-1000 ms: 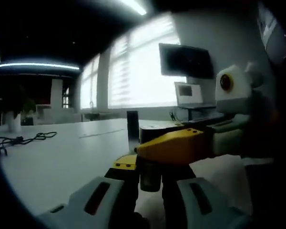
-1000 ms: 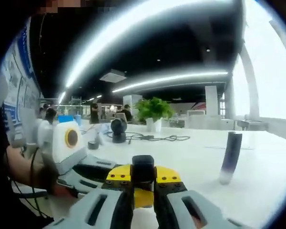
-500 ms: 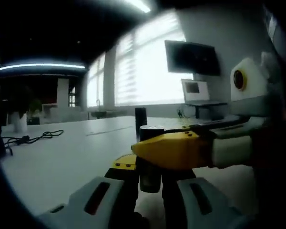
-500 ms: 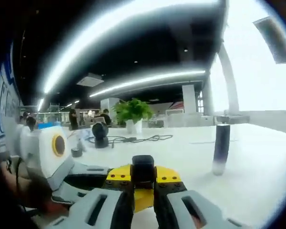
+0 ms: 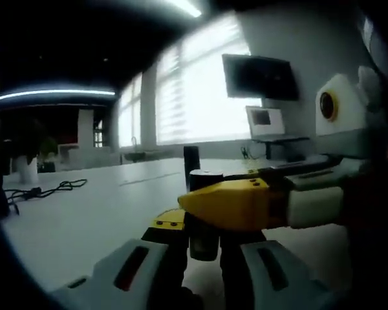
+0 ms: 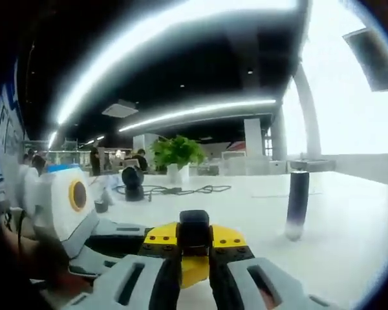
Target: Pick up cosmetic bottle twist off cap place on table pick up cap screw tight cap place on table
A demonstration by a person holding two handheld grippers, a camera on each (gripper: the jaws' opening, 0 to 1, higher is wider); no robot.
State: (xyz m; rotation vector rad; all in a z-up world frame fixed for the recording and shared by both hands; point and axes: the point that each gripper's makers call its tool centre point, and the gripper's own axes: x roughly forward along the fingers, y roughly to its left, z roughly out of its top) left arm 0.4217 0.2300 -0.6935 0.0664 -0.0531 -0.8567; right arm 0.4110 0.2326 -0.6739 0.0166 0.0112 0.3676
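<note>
Swung both hands slightly; my left gripper (image 5: 204, 258) pinches the dark cylindrical cosmetic bottle (image 5: 204, 240), right gripper (image 6: 194, 261) clamps its black cap (image 6: 194, 226). Untwisting looks underway, everything else left.

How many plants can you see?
1. One green plant in a white pot stands at the far side of the white table in the right gripper view. The left gripper view shows a dim plant at its left, probably the same one. Others may be hidden.

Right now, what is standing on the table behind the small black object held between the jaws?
A tall dark bottle stands upright on the white table. Farther back are a potted plant and a cable. The held black cap covers what lies directly behind it.
</note>
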